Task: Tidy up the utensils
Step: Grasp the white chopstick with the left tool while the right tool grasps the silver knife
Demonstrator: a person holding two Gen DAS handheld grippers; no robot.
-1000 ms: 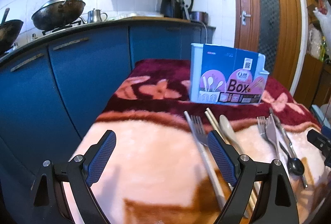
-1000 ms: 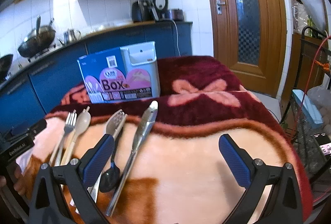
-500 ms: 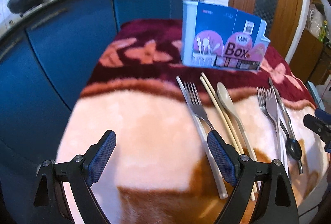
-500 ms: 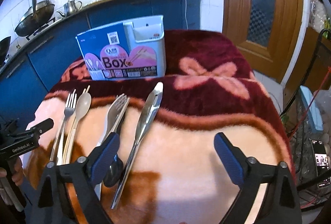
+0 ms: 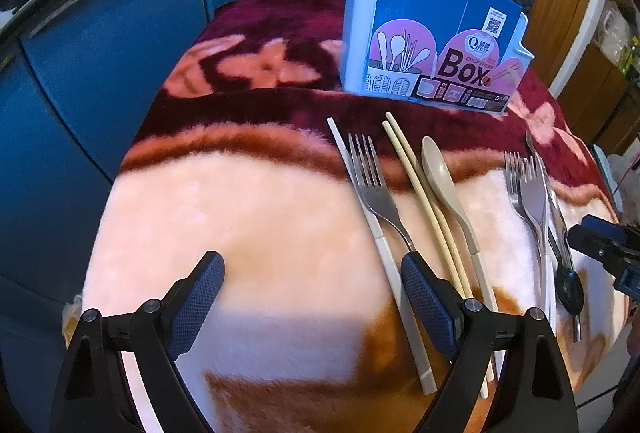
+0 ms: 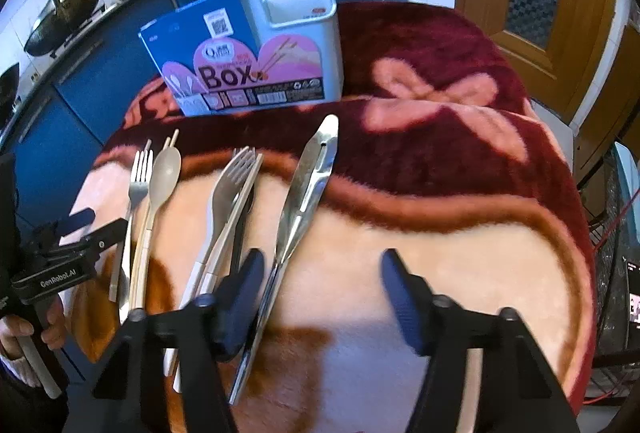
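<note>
Utensils lie in a row on a plush blanket, handles toward the cameras. Steel fork (image 5: 374,189) overlaps a white chopstick (image 5: 380,237); just beside it, a pair of beige chopsticks (image 5: 424,193), then a beige spoon (image 5: 442,181). Farther right a heap: second fork (image 5: 514,177), grey plastic fork (image 6: 228,189) and black spoon (image 5: 570,287), overlapping. Steel tongs (image 6: 310,185) lie apart, rightmost. Box (image 6: 248,61), a white holder in a blue-pink sleeve, stands upright behind the row.

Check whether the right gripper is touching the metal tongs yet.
Cannot tell. In the right wrist view the right gripper has the metal tongs passing just inside its left finger, but no gap or contact is plain.
</note>
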